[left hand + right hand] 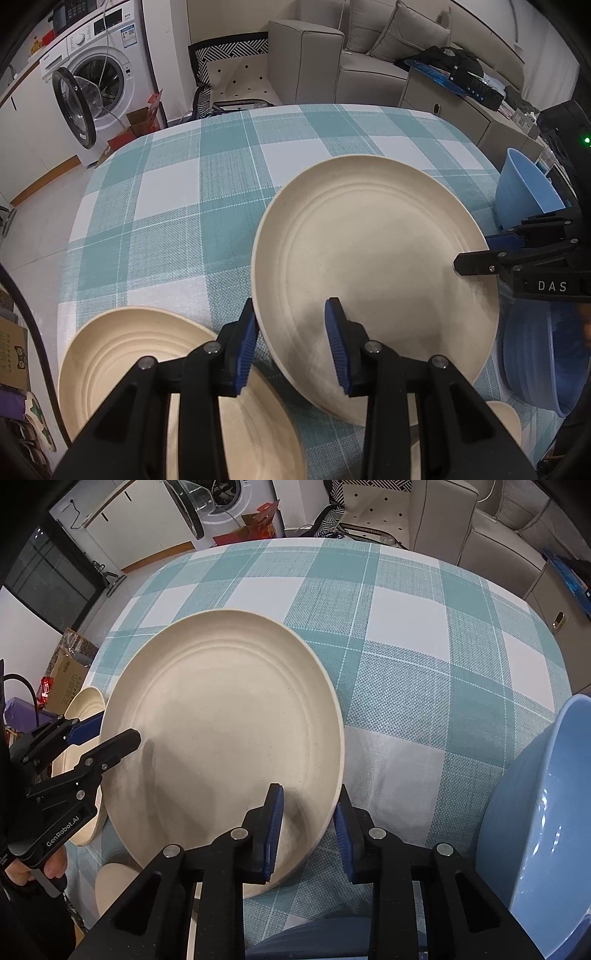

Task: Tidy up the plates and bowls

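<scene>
The large cream plate (225, 731), the landmark here, is held tilted above the checked table (424, 686), its near edge clamped from both sides: the left gripper (291, 347) is closed on its left rim, the right gripper (308, 830) on its right rim. A slip could be caused by uneven pull (the rim is thin and smooth). Just left of it a second cream plate (122, 358) risks being struck; to its right, blue bowls (543, 812) crowd close. Beyond the plate, bare cloth is left open up to the table's far edge
</scene>
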### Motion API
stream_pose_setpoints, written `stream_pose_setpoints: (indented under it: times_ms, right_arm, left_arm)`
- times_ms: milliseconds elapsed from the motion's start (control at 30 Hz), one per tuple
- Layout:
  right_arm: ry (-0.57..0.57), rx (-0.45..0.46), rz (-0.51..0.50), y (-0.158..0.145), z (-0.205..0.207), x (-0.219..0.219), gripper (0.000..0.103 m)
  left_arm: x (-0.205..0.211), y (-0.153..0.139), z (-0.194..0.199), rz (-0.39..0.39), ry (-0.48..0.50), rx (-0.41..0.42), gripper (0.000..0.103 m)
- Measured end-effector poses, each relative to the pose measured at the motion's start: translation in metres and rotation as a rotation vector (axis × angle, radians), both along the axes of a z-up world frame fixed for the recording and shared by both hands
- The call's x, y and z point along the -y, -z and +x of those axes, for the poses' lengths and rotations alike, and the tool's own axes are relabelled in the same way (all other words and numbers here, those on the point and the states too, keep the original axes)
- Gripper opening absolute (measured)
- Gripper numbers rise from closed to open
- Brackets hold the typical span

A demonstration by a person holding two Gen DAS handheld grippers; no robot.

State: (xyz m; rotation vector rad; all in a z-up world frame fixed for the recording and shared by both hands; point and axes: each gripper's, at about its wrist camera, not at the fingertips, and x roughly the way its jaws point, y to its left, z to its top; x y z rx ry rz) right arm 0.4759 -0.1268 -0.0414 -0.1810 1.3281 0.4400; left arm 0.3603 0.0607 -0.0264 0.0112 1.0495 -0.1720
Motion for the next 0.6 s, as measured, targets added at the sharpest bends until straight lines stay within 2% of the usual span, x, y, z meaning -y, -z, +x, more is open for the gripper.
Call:
stream_pose_setpoints:
  times_ms: [600]
  right_arm:
    - [-0.028,0.061,0.017,-0.046,-0.028,-0.006,0.027]
  left_arm:
    - [-0.010,-0.038,-0.027,0.016,-0.029,0.078,0.035]
